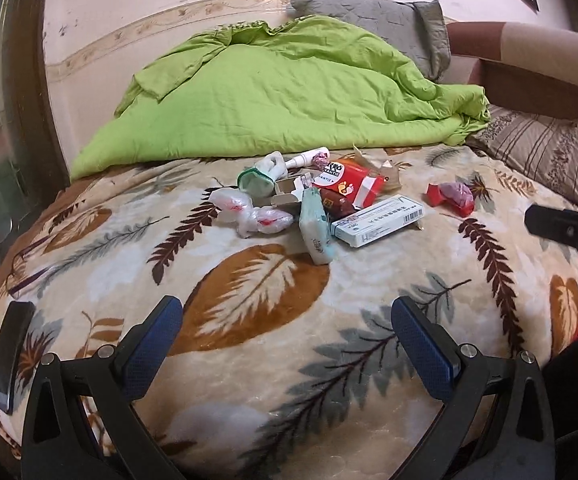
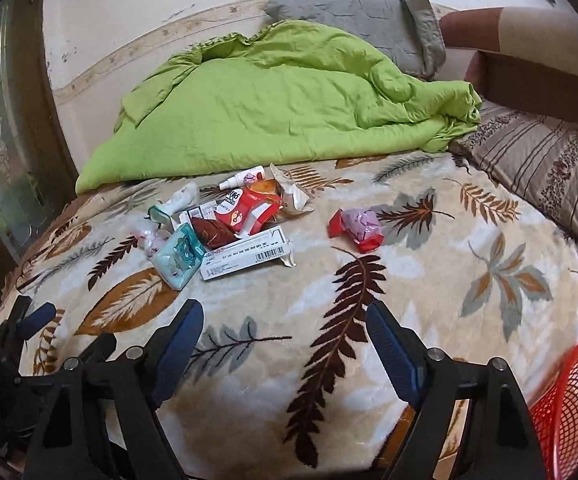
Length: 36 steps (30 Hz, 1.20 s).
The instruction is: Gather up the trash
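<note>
I held my left gripper (image 1: 287, 336) low over the leaf-patterned blanket (image 1: 249, 380), its blue-padded jaws spread wide with nothing between them. My right gripper (image 2: 285, 340) hung the same way, wide open and empty, above the blanket a little to the right. The trash lay in a heap near the middle of the bed, well ahead of both grippers: a long white carton (image 1: 379, 220) with a barcode, a pale teal tissue pack (image 1: 316, 229) leaning against it, a red snack packet (image 1: 351, 184), crumpled clear plastic wrap (image 1: 249, 212), a small white spray bottle (image 1: 303, 159) and a dark brown wrapper (image 2: 213, 233). A red and purple wrapper (image 2: 357, 229) sat apart to the right of the heap. A red mesh basket (image 2: 569, 400) stood at the bed's near right edge, beside my right gripper. Behind the heap a green quilt (image 1: 281, 92) was bunched against the wall
</note>
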Tool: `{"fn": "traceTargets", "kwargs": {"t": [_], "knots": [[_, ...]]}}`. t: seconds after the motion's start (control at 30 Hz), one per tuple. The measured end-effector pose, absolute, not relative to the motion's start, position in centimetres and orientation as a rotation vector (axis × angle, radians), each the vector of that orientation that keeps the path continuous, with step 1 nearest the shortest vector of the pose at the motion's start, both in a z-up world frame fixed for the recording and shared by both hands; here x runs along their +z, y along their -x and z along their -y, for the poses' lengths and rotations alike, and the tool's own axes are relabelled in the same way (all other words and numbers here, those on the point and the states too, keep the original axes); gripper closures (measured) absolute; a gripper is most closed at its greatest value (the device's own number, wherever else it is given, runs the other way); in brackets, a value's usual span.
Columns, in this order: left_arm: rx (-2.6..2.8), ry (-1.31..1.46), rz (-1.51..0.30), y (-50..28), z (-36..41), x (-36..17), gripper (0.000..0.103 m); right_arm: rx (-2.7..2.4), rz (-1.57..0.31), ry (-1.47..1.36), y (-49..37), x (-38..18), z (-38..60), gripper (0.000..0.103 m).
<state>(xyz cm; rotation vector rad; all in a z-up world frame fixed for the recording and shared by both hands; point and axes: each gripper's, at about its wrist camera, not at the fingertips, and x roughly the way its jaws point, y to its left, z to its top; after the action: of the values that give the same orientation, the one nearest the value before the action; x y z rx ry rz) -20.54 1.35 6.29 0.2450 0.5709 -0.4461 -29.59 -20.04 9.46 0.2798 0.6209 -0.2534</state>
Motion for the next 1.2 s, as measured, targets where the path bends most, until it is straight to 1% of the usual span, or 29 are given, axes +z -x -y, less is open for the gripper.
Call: {"fn": "traceTargets", "kwargs": {"t": [0.77,1.2], "knots": [[-0.453,-0.243,-0.655,19.2,-2.0,5.3,0.000,-0.258,-0.646,-0.281,29.5,9.3,20.4,0.016],[-0.449,-0.242,-0.649,19.2,-2.1,5.4,0.000,-0.259,-0.649,-0.287,29.5,9.2,20.7,0.016]]}}
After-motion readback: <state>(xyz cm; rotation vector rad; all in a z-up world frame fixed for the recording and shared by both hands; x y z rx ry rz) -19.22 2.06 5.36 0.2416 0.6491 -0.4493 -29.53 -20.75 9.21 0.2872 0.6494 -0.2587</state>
